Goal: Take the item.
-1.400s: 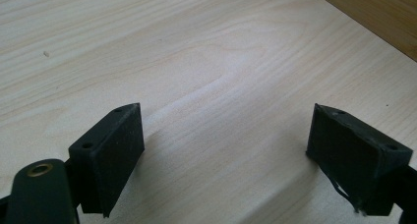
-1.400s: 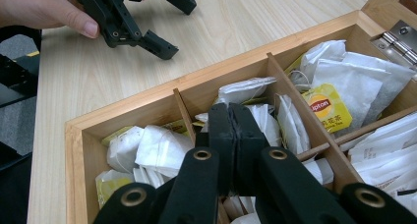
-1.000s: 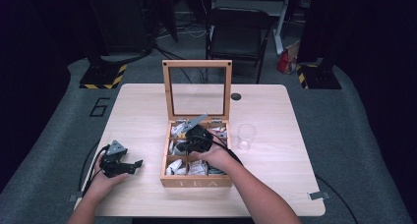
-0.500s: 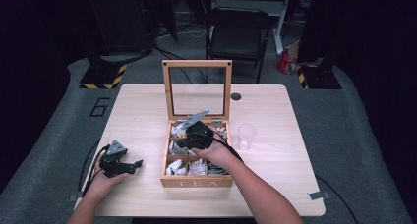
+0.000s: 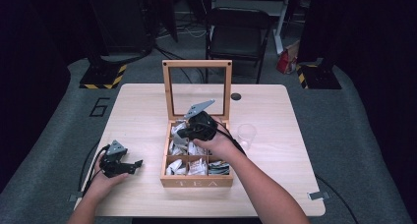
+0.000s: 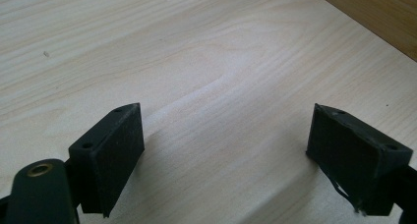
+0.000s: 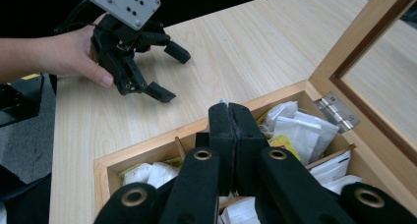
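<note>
The right gripper is hovering over the open wooden tea box at the desk's middle, jaws pressed together, pinching a thin white scrap. The left gripper is resting wide near the desk's front left corner.

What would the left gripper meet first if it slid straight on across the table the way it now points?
Probably the wooden tea box: the left gripper rests low on the table, open, pointing at the box's near side wall, bare wood between. Depth is uncertain.

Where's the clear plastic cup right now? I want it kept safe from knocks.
In the high view the clear plastic cup stands upright on the table, just right of the wooden tea box.
</note>
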{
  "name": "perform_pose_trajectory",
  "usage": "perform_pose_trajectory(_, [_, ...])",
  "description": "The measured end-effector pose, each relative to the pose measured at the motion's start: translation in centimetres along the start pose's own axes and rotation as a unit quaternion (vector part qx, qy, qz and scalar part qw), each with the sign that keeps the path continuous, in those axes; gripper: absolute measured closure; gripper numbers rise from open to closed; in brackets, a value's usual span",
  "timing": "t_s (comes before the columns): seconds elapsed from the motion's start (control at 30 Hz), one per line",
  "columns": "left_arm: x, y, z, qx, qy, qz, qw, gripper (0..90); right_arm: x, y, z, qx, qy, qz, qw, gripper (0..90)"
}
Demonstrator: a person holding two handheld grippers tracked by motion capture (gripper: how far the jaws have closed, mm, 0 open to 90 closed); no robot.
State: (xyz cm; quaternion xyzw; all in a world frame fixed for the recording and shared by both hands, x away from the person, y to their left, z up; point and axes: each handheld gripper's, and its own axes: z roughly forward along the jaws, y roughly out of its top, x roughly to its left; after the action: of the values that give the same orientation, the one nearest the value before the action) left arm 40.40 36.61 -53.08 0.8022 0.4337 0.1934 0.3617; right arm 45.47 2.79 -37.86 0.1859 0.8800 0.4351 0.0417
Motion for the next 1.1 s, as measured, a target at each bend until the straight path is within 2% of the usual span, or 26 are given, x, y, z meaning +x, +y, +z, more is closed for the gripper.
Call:
perform_pose_trajectory(0.27, [0.0, 0.0, 0.0, 0.000, 0.002, 0.003, 1.0000, 13.6, -0.1, 0.6, -1.1, -0.011, -0.008, -0.001, 0.9999, 89.4])
perform_pose_trajectory(0.67, [0.0, 0.0, 0.0, 0.000, 0.000, 0.001, 1.0000, 13.6, -0.5, 0.6, -2.3, -0.011, -0.020, -0.003, 0.9997, 89.5])
perform_pose_trajectory(1.1, [0.1, 0.0, -0.1, 0.005, -0.004, 0.002, 1.0000, 13.6, -1.8, -0.1, -4.7, -0.022, -0.045, 0.007, 0.9987, 89.4])
